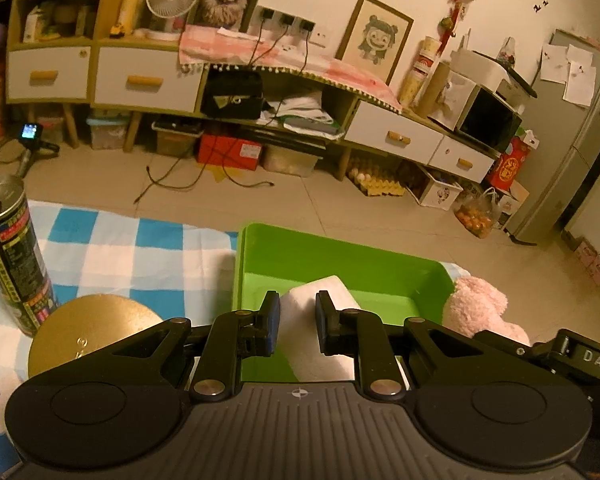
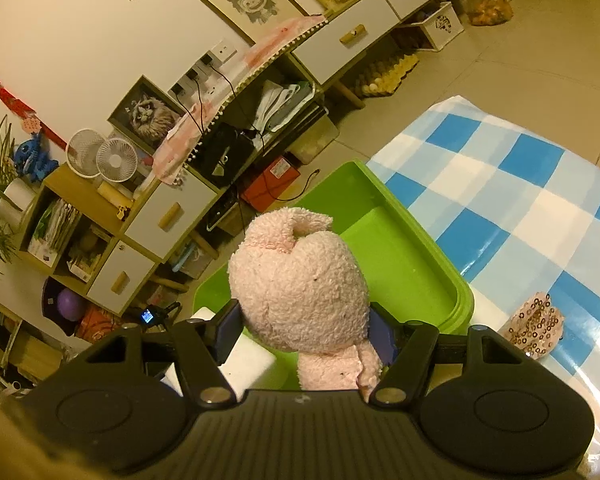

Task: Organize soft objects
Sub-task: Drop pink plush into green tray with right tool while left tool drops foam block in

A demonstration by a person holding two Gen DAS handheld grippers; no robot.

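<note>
In the left wrist view my left gripper (image 1: 298, 322) is shut on a white foam block (image 1: 320, 332), held over the floor of the green bin (image 1: 340, 248). A pink plush toy (image 1: 480, 308) shows at the bin's right corner. In the right wrist view my right gripper (image 2: 306, 332) is shut on that pink plush toy (image 2: 300, 276), its blue pads pressed against the toy's sides. The toy hangs over the near end of the green bin (image 2: 404, 240). The white foam block (image 2: 248, 356) lies low at the left, partly hidden by the gripper.
The bin stands on a blue and white checked cloth (image 1: 112, 252). A tall drink can (image 1: 12, 256) and a gold disc (image 1: 88, 332) sit left of the bin. A small sequinned pouch (image 2: 534, 332) lies right of it. Cabinets and floor clutter line the far wall.
</note>
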